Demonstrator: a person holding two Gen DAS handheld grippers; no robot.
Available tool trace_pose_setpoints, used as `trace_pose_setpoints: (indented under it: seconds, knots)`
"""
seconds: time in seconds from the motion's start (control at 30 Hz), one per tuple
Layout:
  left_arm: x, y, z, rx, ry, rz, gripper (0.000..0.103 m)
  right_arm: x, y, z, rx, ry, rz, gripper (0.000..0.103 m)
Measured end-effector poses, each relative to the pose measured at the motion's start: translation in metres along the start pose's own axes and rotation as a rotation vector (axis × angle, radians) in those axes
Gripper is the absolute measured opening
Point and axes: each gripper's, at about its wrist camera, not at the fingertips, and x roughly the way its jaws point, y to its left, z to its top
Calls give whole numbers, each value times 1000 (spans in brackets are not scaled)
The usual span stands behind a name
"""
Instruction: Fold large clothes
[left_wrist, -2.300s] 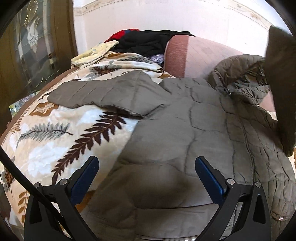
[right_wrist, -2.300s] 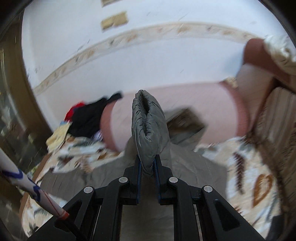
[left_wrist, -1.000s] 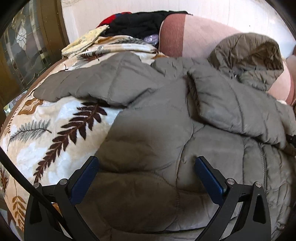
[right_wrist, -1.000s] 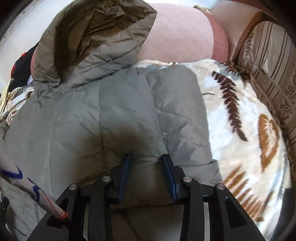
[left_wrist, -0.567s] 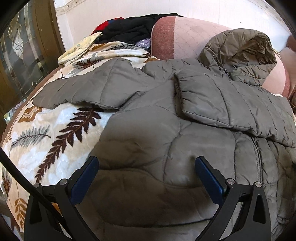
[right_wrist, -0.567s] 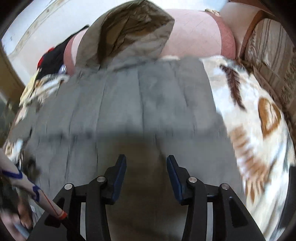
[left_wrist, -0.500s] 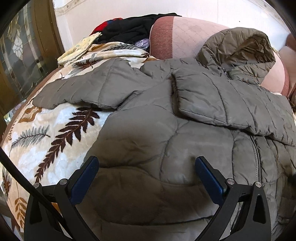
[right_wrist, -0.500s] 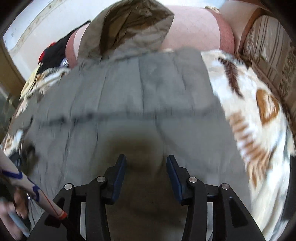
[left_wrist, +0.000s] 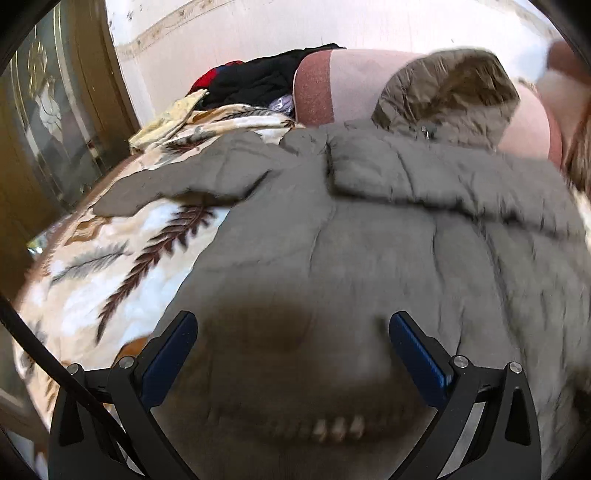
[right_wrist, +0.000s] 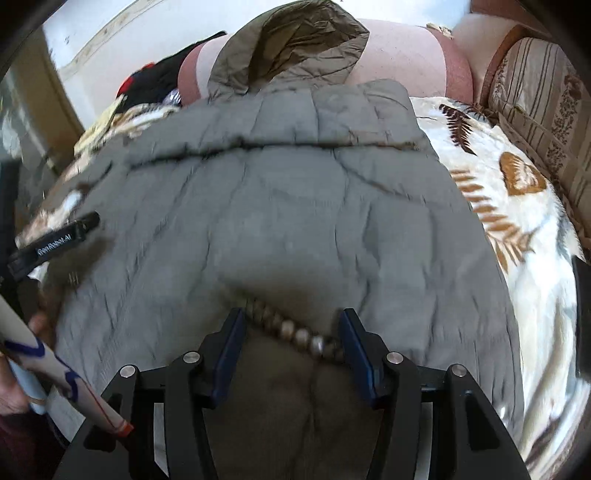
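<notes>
A fern-print blanket (left_wrist: 110, 266) covers the sofa, bare on both sides of the grey-green puffer jacket (right_wrist: 295, 206) lying flat on it. The jacket's long axis runs from its hood (right_wrist: 295, 48), at the pink backrest (right_wrist: 402, 51), to the near hem. One sleeve (left_wrist: 443, 184) lies folded across the chest; the other sleeve (left_wrist: 184, 177) stretches left. The left gripper (left_wrist: 293, 332) hovers spread wide, empty. The right gripper (right_wrist: 291, 325) is opening, straddling the beaded hem edge (right_wrist: 291, 332) without pinching.

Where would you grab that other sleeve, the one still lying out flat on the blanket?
Probably at the cuff end of the spread sleeve, coming from above with the open left gripper: it lies flat, free on the leaf-print blanket, thin enough to pinch and swing over the jacket.
</notes>
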Motion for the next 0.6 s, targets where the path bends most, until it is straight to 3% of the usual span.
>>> trace_pose_setpoints:
  seconds: [0.07,0.23,0.43,0.6]
  knots:
    - [-1,1,-15,-10,67,-41,103,-5,7,-5,-50,-21,-46,58]
    - [-28,7,-34,19,60,-20,103,-40,13,-8,-51,-147,13,58]
    - [-41,10,-55,25,108,-4,103,-19,16,-27,-80,-19,2,58]
    - [-59,18,-49,22,102,15,103,-43,14,-30,-86,-113,7,58]
